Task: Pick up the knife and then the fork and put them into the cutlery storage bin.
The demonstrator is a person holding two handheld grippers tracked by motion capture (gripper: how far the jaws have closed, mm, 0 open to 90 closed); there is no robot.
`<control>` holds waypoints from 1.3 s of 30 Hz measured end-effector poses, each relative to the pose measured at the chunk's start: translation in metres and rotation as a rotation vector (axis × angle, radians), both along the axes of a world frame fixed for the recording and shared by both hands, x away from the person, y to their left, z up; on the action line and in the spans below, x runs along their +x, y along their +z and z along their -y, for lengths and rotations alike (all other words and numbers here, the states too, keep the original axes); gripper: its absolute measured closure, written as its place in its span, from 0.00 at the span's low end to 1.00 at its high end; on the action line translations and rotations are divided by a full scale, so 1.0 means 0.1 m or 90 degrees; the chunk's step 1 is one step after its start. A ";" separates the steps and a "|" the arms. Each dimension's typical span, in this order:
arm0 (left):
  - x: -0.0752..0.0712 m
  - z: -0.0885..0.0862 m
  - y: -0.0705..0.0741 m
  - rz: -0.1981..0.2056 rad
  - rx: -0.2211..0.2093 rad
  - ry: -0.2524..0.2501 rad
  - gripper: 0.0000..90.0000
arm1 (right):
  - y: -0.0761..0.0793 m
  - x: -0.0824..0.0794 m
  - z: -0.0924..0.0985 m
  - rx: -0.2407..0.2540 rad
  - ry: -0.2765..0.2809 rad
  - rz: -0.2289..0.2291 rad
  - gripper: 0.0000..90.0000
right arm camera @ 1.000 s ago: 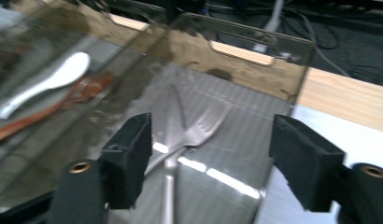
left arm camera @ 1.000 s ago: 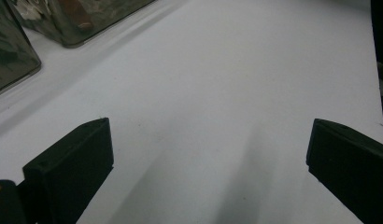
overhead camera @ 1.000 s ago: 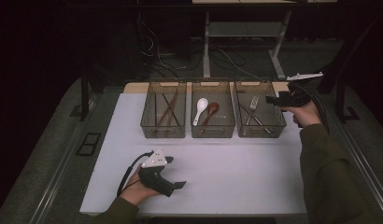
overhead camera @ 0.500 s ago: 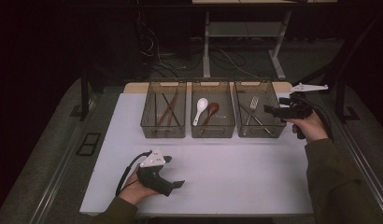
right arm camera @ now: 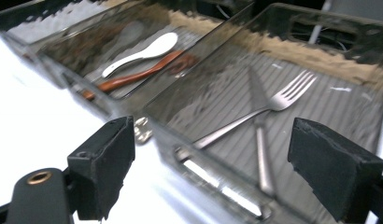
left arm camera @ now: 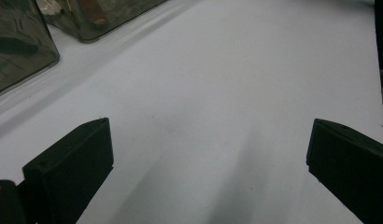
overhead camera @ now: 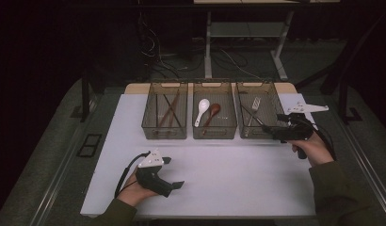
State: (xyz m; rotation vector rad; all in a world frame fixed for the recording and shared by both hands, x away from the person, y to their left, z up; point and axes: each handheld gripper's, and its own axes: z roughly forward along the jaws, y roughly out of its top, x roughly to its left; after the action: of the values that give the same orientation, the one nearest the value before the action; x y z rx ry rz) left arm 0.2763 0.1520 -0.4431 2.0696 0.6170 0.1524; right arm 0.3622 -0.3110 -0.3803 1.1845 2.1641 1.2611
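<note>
From the high view, three clear bins stand in a row at the far side of the white table (overhead camera: 238, 174) — the right gripper (overhead camera: 269, 131) hangs at the near right corner of the right-hand bin (overhead camera: 271, 89), which holds a fork (overhead camera: 255, 104), while the left gripper (overhead camera: 174, 172) rests on the table near the front edge, well apart from the bins. In the left gripper view its jaws stand wide over bare tabletop, nothing between them. In the right gripper view the jaws, which have just been opening, gape empty before the right-hand bin — the fork (right arm camera: 269, 105) lies inside across a knife (right arm camera: 262, 140), and the middle bin (right arm camera: 77, 74) beside it holds a white spoon (right arm camera: 143, 52) and a brown spoon (right arm camera: 138, 74).
</note>
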 end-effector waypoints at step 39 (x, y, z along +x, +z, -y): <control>-0.04 -0.06 0.02 0.031 0.011 0.057 0.00 | -0.63 -0.96 -0.11 0.024 0.071 -0.029 0.16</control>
State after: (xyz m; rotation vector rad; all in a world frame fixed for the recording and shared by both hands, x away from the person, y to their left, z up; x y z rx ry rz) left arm 0.2726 0.1584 -0.4415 2.0500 0.6806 0.2590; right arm 0.2664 -0.2997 -0.4429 1.1318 2.2759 1.3389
